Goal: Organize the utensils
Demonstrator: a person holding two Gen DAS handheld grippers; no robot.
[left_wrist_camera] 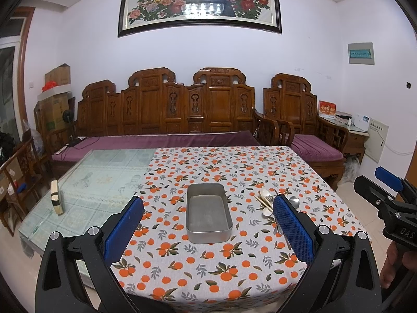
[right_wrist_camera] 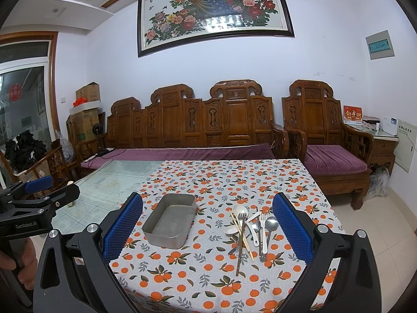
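Observation:
An empty grey metal tray (left_wrist_camera: 209,211) (right_wrist_camera: 170,220) sits on the orange-print tablecloth (left_wrist_camera: 234,167) (right_wrist_camera: 234,177). To its right lies a pile of utensils (right_wrist_camera: 250,225): white spoons, metal spoons, a fork and chopsticks. In the left wrist view the pile (left_wrist_camera: 268,200) is partly hidden behind my right finger. My left gripper (left_wrist_camera: 208,224) is open and empty, above the near table edge in front of the tray. My right gripper (right_wrist_camera: 208,224) is open and empty, in front of the tray and the pile.
The cloth covers the right part of a glass-topped table (left_wrist_camera: 104,180) (right_wrist_camera: 117,177). A small wooden block (left_wrist_camera: 56,197) stands at its left edge. A carved wooden sofa (left_wrist_camera: 166,114) and armchair (right_wrist_camera: 323,135) stand behind the table.

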